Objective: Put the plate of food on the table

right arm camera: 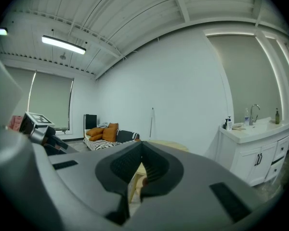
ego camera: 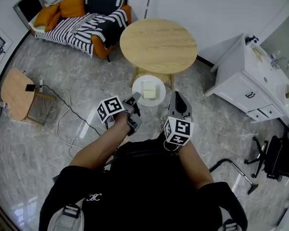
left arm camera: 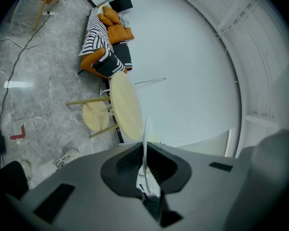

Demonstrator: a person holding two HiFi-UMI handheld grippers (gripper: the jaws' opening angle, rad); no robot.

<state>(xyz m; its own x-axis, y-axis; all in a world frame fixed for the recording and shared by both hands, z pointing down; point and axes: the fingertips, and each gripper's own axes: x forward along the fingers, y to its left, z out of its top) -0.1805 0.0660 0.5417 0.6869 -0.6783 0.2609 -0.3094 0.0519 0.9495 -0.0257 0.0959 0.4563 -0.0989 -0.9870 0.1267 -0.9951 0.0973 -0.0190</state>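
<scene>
Left claw (ego camera: 134, 100) clamped on plate (ego camera: 161, 87) rim — food (ego camera: 150, 90) aboard, right claw (ego camera: 177, 98) closed, empty, nearby

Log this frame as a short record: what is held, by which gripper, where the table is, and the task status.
left gripper: shut on the rim of the plate
right gripper: shut, nothing between its jaws, beside the plate
food: pale block lying on the plate
plate: held off the floor, short of the table
table: round, wooden, ahead of the person
status: plate not yet on the table
</scene>
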